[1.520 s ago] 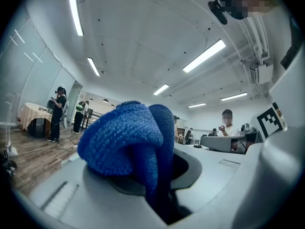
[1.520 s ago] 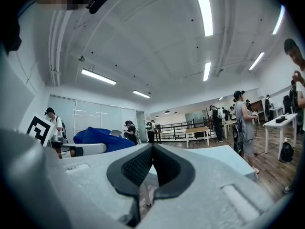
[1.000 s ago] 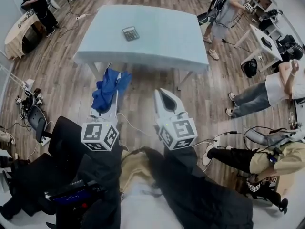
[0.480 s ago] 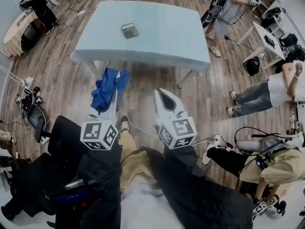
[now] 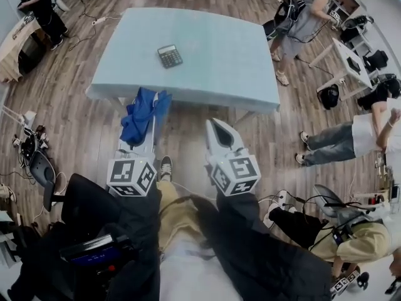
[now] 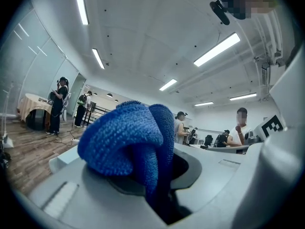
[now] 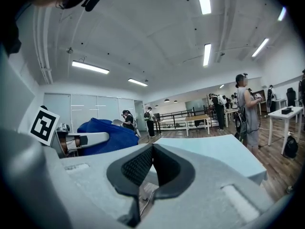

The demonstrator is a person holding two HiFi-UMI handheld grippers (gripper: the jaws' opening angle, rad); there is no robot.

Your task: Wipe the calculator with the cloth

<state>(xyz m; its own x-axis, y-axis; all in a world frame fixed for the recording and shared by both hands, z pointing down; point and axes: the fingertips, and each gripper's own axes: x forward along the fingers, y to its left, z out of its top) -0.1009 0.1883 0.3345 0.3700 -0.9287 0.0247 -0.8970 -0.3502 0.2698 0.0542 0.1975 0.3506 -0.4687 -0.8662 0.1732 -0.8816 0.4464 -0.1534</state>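
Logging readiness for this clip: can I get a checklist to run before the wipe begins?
1. Cloth clamped in left gripper: ok.
2. Right gripper shut and empty: ok.
3. Calculator lying uncovered on the table: ok.
4. Cloth over the calculator: not ok; both grippers hang short of the table's near edge.
5. Where the calculator needs wiping: cannot tell, too small.

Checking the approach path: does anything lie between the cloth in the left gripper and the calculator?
Nothing visible does. Only bare tabletop lies between the calculator and the table's near edge, where the blue cloth is held.
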